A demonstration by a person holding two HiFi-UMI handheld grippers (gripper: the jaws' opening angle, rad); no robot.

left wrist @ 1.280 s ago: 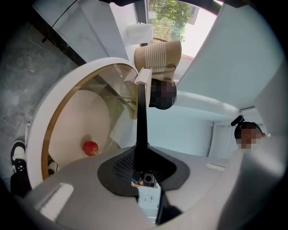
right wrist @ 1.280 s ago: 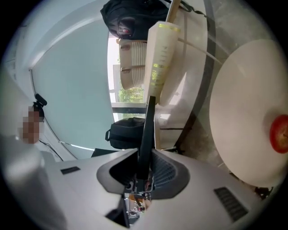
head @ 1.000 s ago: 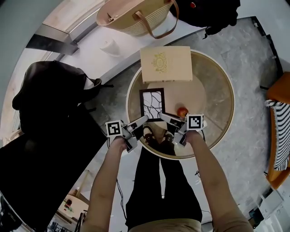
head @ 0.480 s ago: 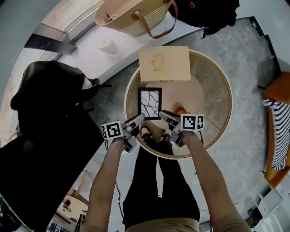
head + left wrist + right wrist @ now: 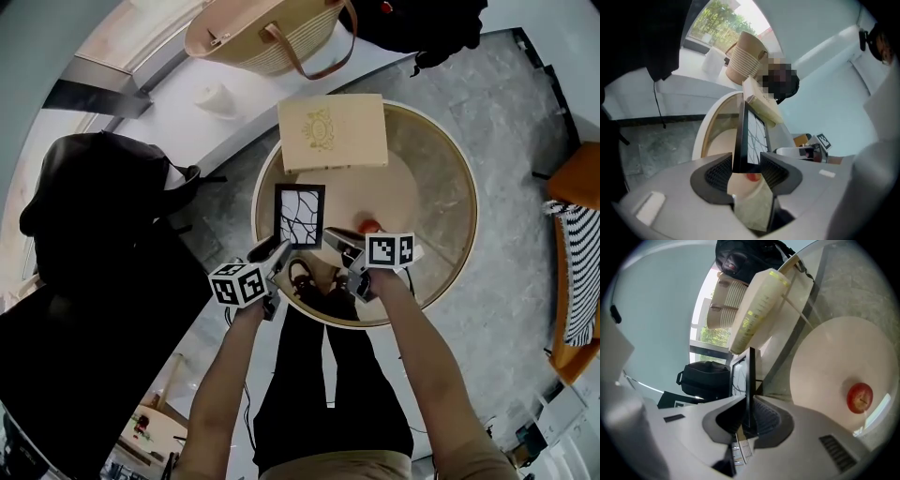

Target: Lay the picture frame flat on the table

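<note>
Picture frame (image 5: 300, 216) is at the 9 o'clock side of the round surface (image 5: 441, 187). Its face is turned up to the head view and its long axis runs 12 to 6 o'clock; whether its back lies fully down I cannot tell. Only the gripper views show the grips. The right tongs (image 5: 749, 420) pinch its thin edge near the 5 o'clock corner. The left tongs (image 5: 746, 161), jaws just opened wide, straddle the 7 o'clock corner without pressing. A red fruit (image 5: 859, 398) lies at the frame's 4 o'clock.
</note>
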